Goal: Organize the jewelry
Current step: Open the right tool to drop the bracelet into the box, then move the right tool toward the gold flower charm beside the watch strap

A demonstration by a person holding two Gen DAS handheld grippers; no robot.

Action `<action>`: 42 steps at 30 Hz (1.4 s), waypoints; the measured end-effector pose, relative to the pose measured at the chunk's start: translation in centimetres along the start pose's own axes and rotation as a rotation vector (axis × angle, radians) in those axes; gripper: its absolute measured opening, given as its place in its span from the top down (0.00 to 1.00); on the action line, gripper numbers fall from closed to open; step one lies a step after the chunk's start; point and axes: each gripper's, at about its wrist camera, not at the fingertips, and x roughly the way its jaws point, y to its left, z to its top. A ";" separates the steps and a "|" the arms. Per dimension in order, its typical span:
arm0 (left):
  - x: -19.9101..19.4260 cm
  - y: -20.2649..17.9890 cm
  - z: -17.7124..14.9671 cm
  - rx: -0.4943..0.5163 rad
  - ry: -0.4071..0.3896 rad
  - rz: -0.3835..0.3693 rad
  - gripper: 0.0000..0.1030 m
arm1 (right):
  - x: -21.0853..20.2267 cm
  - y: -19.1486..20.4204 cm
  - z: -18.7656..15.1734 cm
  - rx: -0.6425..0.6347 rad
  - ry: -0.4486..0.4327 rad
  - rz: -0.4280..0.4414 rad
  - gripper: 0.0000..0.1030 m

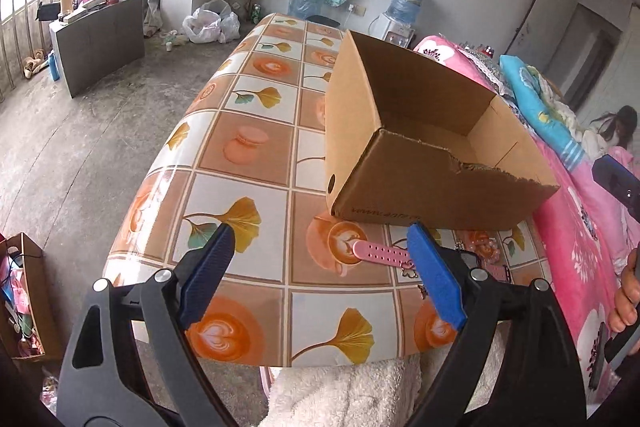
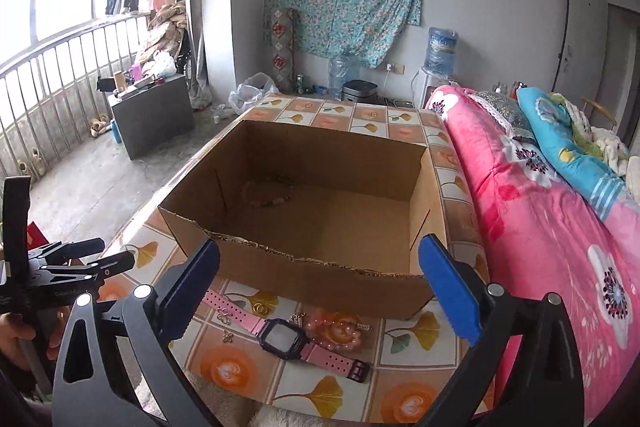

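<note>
Left gripper (image 1: 316, 267): jaws spread wide, nothing between the pads, tilted downward over the near edge of the desk. Right gripper (image 2: 322, 293): jaws spread wide, empty, tilted downward near the desk's near edge. Right hand (image 1: 628, 297): partly visible at the right border of the left wrist view, fingers wrapped round a dark handle.
</note>
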 end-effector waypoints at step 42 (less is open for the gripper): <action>6.5 -5.1 -4.1 0.330 0.122 -0.097 0.51 | 10.0 5.9 -10.9 -0.043 0.341 0.357 0.73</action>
